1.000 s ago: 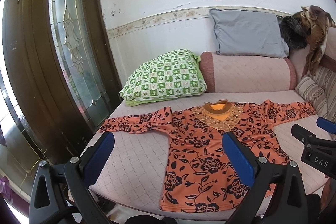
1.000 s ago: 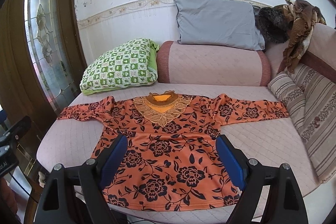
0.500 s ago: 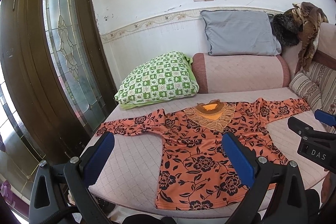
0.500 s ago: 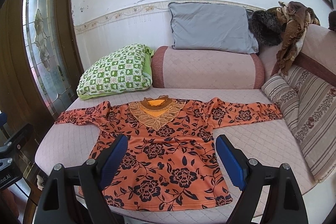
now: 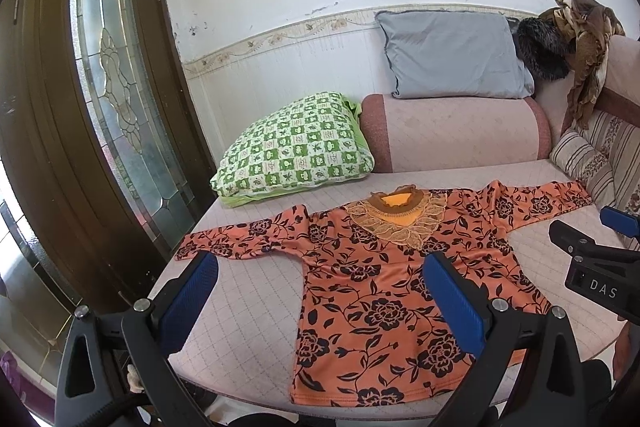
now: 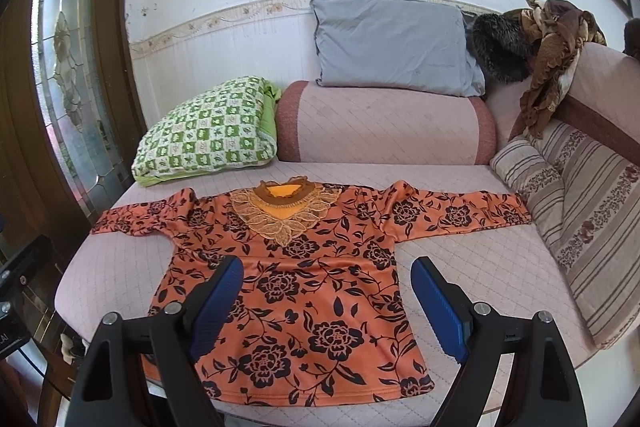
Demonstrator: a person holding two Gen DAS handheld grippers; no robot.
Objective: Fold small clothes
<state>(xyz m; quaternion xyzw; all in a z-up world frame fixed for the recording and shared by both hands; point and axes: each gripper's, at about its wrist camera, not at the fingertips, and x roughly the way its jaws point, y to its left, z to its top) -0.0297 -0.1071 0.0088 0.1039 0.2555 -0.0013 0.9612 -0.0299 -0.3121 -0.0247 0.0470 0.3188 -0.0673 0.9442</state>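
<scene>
Both hand-held grippers have backed off over the last second, so the shirt (image 6: 304, 287) sits smaller in view. Left hand-held gripper (image 5: 320, 295) wide, empty; right hand-held gripper (image 6: 326, 301) same. Shirt flat on sofa (image 6: 500, 267), sleeves at 9 and 3 o'clock, unfolded. Fold not started.

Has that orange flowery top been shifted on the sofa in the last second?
No. The top lies flat, its collar at the same spot below the green checked pillow; only the cameras drifted.
</scene>
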